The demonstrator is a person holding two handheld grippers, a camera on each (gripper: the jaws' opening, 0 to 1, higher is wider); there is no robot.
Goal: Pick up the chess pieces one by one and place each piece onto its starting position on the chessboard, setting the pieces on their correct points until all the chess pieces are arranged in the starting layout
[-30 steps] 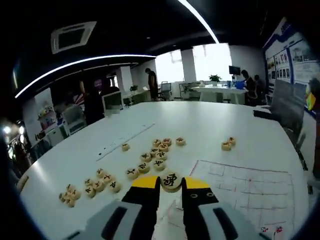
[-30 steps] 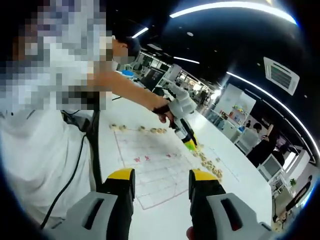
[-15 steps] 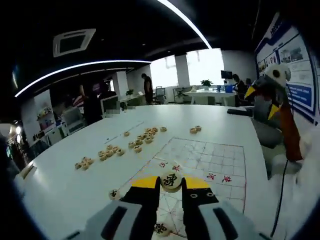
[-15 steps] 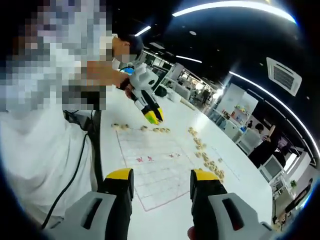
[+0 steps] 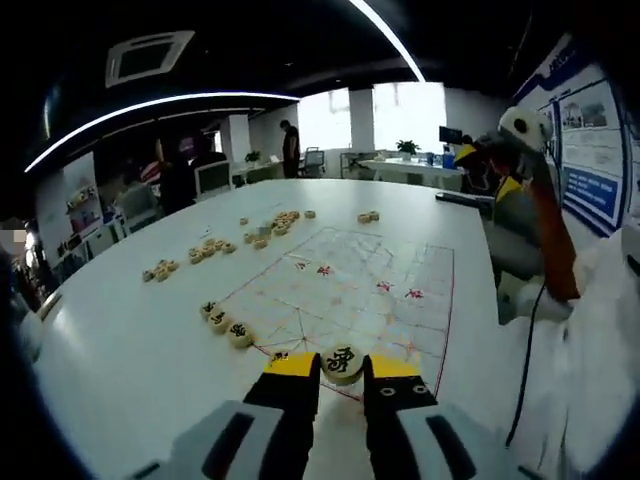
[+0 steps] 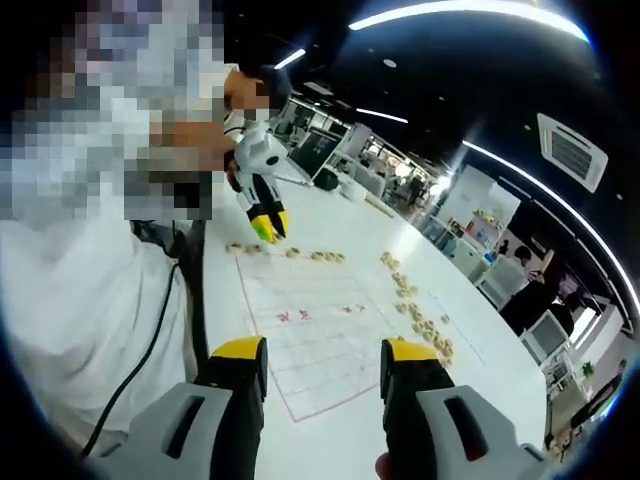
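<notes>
Carrying: the left gripper was clenched on one round chess piece, held flat between its yellow-tipped jaws with the dark character facing up.
Position: the held piece hung over the near edge of the chessboard, close to the red diagonal lines of the palace drawn there.
Step in hand: judged from the pictures, this was the placing stage for one piece; it had been brought to the board's near rank and was not yet set down.
Already set: three pieces lay in a short row along the near-left edge of the board, and another small piece sat just beside the left jaw.
Waiting stock: loose pieces lay scattered on the white desk beyond the board's left side, plus a pair near the far corner.
Right gripper: the right gripper stood released with nothing between its jaws, raised above the desk; in its view the left gripper appeared over the row of pieces at the board's far edge.
Next move: it likely called for lowering the piece onto its line crossing, keeping clear of the neighbour, then releasing.
</notes>
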